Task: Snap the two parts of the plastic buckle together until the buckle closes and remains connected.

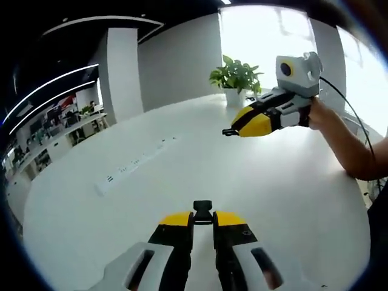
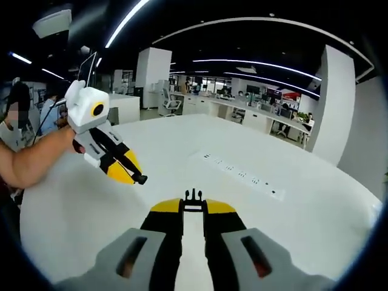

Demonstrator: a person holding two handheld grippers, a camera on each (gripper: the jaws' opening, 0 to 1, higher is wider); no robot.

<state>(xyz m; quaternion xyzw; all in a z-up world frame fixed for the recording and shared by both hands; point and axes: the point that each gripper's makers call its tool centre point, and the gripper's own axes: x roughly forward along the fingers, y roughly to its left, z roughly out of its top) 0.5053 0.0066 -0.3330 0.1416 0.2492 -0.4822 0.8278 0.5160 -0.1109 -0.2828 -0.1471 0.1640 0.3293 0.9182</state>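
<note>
Left tool pinches socket half; right tool pinches pronged half. Both held above white surface, well apart. Risk: tilted approach, prongs jam, half slips.

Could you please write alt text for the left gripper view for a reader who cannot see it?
The left gripper grips a black buckle part in its yellow-tipped jaws above a white table. The right gripper, held in a person's hand, hovers ahead, pinching something small and dark. A potted plant stands behind.
</note>
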